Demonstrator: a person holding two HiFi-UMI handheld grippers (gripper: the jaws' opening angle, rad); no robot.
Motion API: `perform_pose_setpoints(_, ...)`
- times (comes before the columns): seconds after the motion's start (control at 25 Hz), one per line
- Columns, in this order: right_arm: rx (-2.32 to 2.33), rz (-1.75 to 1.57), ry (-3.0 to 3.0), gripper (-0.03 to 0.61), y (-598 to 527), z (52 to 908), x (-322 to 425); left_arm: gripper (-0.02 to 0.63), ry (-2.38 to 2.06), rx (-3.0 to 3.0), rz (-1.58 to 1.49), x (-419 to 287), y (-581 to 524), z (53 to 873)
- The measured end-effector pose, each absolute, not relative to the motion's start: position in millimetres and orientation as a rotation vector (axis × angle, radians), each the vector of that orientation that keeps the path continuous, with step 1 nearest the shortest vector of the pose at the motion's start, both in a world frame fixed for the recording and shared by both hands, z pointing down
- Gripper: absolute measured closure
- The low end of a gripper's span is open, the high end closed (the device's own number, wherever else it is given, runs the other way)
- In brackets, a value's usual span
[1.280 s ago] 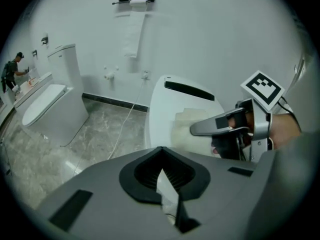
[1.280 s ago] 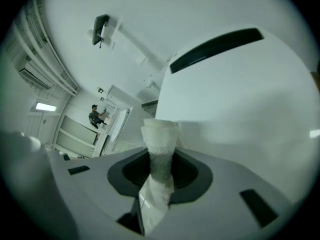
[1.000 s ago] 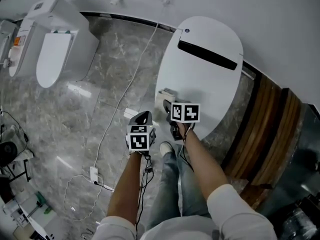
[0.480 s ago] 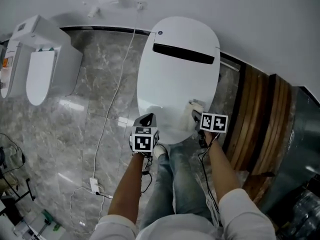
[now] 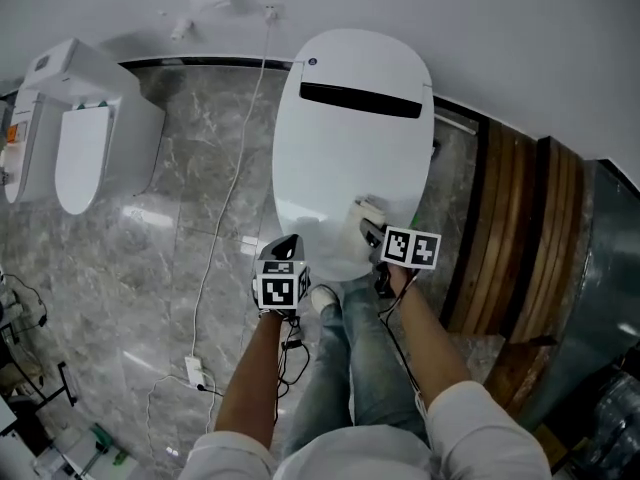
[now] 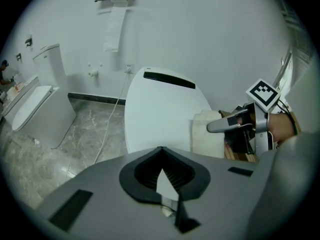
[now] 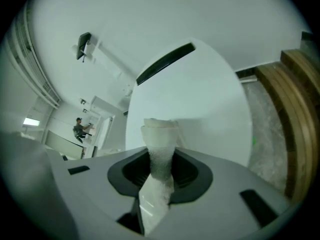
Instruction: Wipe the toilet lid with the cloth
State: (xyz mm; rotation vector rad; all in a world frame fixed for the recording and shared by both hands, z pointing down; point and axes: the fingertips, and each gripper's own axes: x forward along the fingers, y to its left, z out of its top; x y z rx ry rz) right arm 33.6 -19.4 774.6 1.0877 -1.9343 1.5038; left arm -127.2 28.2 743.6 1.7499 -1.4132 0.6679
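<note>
Evidently the wipe is in hand. The right gripper (image 5: 372, 234) is clenched on a cream folded cloth (image 5: 365, 211), and its own view shows the fabric pinched between the jaws with a thick wad sticking out beyond them (image 7: 160, 144). That wad appears to lie against the near right part of the glossy white oval toilet lid (image 5: 345, 163). I judge the gripper is tilted downward so that the cloth, not the jaws, meets the closed lid. The left gripper (image 5: 288, 244) is clenched on nothing. It hangs just off the lid's front left edge, above the grey marble floor (image 5: 200, 168), probably parked out of the cloth's way.

No brand or wording can be read anywhere. The narrow black strip (image 5: 360, 100) near the lid's back shows no print. Each gripper's cube carries only black-and-white square markers. A second white toilet (image 5: 85, 133) at the left wall has a small orange patch beside it, too small to read.
</note>
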Motion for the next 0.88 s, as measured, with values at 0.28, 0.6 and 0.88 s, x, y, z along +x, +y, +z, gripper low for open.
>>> perform_pose_setpoints(0.28,0.806,1.494,-1.96,0.486,29.6,784.6,-91.2,0.601,-1.49,1.664,0.644,-164.8,61.6,742.4)
perform_pose_setpoints(0.6,0.825,1.391,-1.912,0.486,42.8,802.3,-55.9,0.601,-1.485,1.629,0.648,-161.7,88.7,752.6)
perform_pose_setpoints(0.88,0.975,1.329,-1.777,0.486,44.1,808.6,77.9,0.601,-1.408,1.709,0.637,-106.1,71.4,747.5)
